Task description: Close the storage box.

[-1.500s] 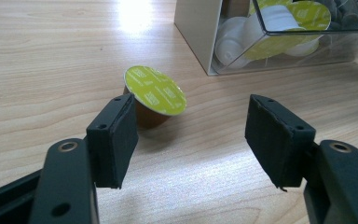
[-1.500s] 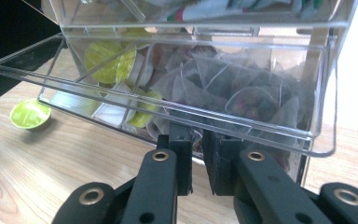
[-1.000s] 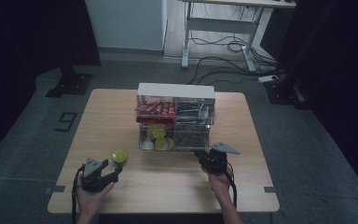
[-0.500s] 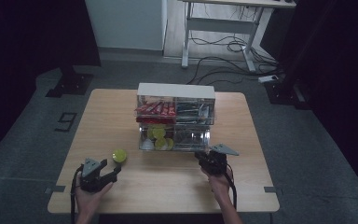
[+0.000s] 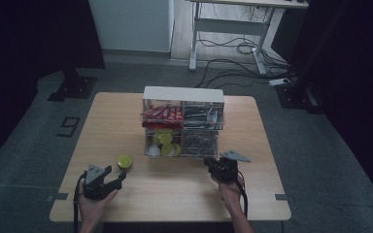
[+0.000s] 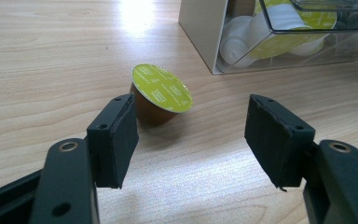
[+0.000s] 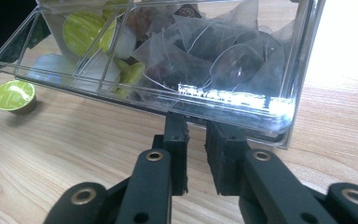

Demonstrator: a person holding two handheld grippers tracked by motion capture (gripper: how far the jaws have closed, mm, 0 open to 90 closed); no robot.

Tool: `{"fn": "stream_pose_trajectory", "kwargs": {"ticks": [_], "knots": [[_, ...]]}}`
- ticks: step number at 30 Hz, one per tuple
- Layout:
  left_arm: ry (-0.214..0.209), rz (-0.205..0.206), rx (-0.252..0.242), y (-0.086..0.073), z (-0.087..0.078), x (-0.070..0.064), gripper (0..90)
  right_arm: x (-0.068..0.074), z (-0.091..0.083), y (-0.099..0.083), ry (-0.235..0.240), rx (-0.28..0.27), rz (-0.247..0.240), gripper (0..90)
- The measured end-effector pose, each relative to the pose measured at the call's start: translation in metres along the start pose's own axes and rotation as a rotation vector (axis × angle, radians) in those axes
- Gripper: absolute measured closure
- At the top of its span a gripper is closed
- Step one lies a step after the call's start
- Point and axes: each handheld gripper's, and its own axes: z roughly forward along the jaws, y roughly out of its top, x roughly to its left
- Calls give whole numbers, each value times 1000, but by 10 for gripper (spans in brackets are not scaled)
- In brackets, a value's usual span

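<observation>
- From the high view, a clear organiser box [image 5: 183, 121] with a white top stands mid-way across the wooden surface [image 5: 175, 194]; red packets fill its upper left compartment, green-lidded capsules the lower left, dark sachets the right side.
- The left gripper [image 5: 108, 180] rests near the front left edge of the surface, held in a hand [image 5: 93, 206], with a loose green-lidded capsule [image 5: 124, 161] just beyond its tips.
- The left gripper view gives what the high view cannot: the jaws stand wide apart and hold nothing, and the capsule [image 6: 160, 95] lies tilted on its side, brown body on the wood, just ahead of the left-hand pad [image 6: 115, 135] in that view; whether it touches the pad I cannot tell.
- The right gripper [image 5: 219, 166] sits just in front of the box's lower right corner, held in the other hand [image 5: 230, 189].
- The right gripper view shows a clear drawer [image 7: 168, 65] pulled out above the jaws, holding mesh sachets and capsules.
- Its jaws are nearly together at the drawer's front lower edge; whether they pinch that edge or sit just beneath it I cannot tell.
- That view also catches the loose capsule [image 7: 13, 96] off to the left on the wood.
</observation>
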Motion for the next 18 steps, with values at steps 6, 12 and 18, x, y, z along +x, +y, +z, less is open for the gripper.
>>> {"fn": "stream_pose_trajectory", "kwargs": {"ticks": [6, 12, 18], "knots": [[2, 1, 0, 0, 0, 0, 353, 0, -1, 0, 1, 7, -4, 739], [4, -1, 0, 0, 0, 0, 353, -2, -2, -3, 7, 15, 4, 736], [6, -2, -3, 1, -2, 1, 354, -1, -1, -4, 11, 20, 5, 718]]}}
